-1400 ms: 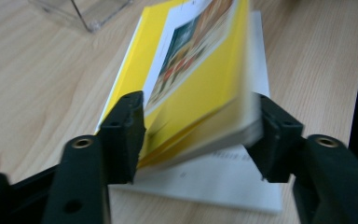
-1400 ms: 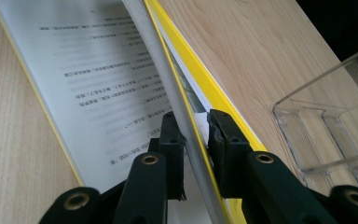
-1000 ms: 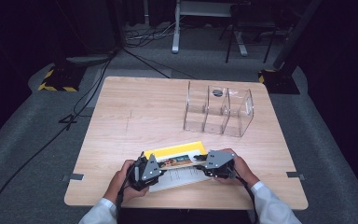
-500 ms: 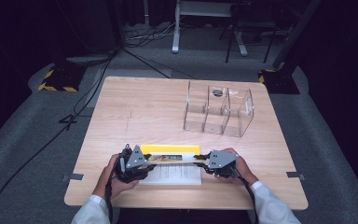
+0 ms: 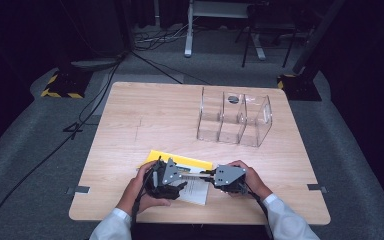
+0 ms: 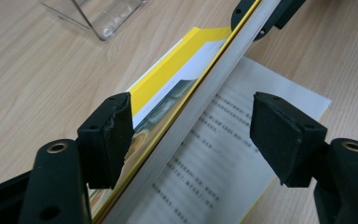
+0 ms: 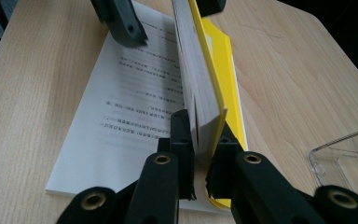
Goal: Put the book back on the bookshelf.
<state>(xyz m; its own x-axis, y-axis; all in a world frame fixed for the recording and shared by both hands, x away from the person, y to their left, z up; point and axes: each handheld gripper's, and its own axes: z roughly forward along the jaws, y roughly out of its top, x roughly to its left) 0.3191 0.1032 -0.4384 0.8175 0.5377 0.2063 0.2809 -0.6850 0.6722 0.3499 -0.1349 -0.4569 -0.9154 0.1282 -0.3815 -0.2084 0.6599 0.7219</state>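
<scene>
Book: yellow-covered open paperback book [image 5: 180, 161] is lying near the wooden table's [image 5: 145, 115] front edge.
Right gripper [image 7: 200, 154]: is clamping the raised page block.
Left gripper [image 6: 191, 130]: jaws have just been opening, standing apart astride the pages.

One yellow book [image 5: 180, 167], one clear three-compartment box [image 5: 235, 119], two grippers, one table [image 5: 145, 115].

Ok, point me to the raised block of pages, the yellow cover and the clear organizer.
raised pages [image 7: 200, 100], right gripper view, page edges
yellow cover [image 6: 168, 77], left gripper view, yellow face
clear organizer [image 5: 252, 135], high view, front wall
</scene>
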